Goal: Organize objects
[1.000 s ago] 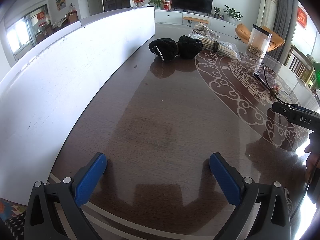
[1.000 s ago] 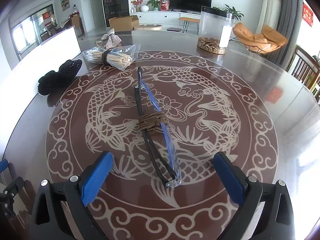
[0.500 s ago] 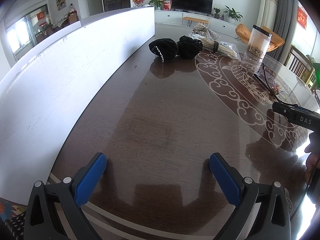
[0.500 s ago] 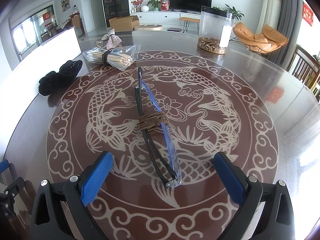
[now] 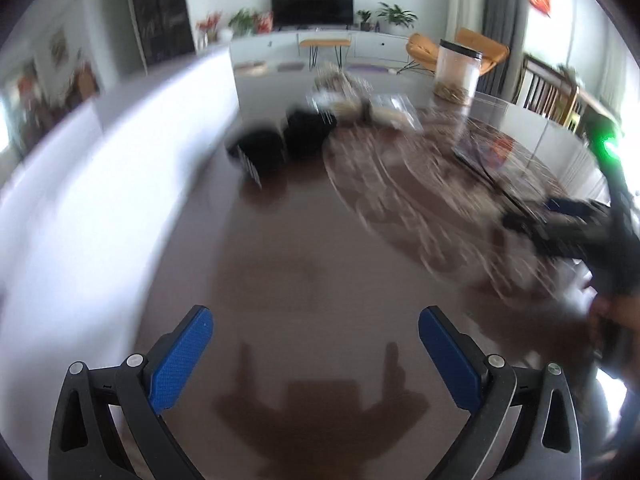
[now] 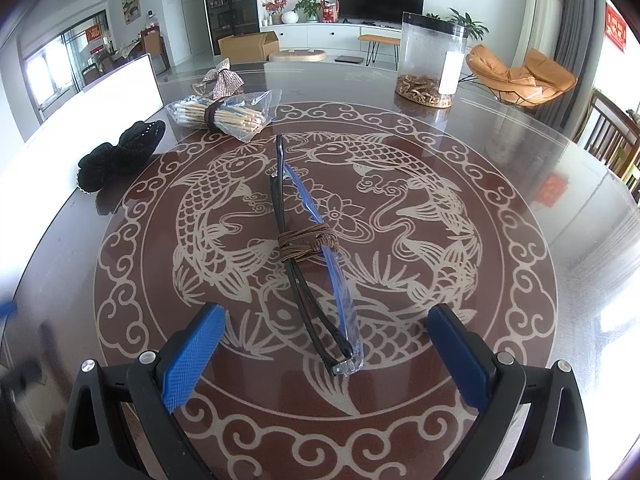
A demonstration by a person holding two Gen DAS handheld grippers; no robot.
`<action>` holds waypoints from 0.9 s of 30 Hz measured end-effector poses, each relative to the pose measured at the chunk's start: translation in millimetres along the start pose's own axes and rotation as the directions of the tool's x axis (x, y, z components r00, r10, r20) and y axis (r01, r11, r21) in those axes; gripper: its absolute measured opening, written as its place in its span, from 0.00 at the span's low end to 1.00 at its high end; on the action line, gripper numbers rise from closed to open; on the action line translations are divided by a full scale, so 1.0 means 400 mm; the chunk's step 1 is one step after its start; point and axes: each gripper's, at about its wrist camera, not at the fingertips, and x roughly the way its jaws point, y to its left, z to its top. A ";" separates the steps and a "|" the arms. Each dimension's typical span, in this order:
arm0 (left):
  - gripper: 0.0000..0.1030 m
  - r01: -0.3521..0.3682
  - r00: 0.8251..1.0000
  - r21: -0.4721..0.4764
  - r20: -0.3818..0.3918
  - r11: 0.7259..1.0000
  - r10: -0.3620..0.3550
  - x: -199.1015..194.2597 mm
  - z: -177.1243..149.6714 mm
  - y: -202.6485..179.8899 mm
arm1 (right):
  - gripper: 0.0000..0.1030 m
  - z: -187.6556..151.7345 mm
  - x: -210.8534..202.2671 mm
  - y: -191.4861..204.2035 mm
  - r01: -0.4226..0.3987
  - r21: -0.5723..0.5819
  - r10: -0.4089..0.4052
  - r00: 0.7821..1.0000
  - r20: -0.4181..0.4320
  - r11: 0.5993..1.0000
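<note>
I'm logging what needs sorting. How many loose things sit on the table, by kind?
Glasses tied with cord: 1
Bagged stick bundle: 1
Black cloth item: 1
Bow: 1
Clear jar: 1
Total: 5

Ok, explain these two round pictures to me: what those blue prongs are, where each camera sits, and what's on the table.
A person holds a two-finger tool in each hand; no robot arm. Each picture comes from a camera on one tool, looking along its blue fingers. The left tool is open and holds nothing; its picture is blurred. The right tool is also open, over the table. On it lie glasses wrapped with brown cord, a bag of sticks, a black cloth item, a sparkly bow and a clear jar.
</note>
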 end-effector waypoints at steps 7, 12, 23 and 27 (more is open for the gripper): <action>1.00 -0.012 0.999 0.129 0.046 0.992 0.006 0.133 0.275 0.030 | 0.98 0.002 -0.004 0.002 -0.012 0.005 0.012 1.000 0.004 1.000; 1.00 -0.025 0.999 0.129 -0.017 0.991 0.028 0.266 0.352 0.017 | 0.98 0.002 -0.004 0.004 -0.014 0.006 0.014 1.000 0.005 1.000; 0.42 -0.012 0.997 -0.069 -0.076 0.998 0.007 0.142 0.121 0.045 | 0.98 0.002 -0.007 0.000 -0.029 0.017 0.029 1.000 0.012 0.999; 0.75 0.023 0.998 -0.116 -0.061 0.993 -0.030 0.056 0.009 0.037 | 0.98 0.000 -0.008 0.005 -0.027 0.017 0.026 1.000 0.013 1.000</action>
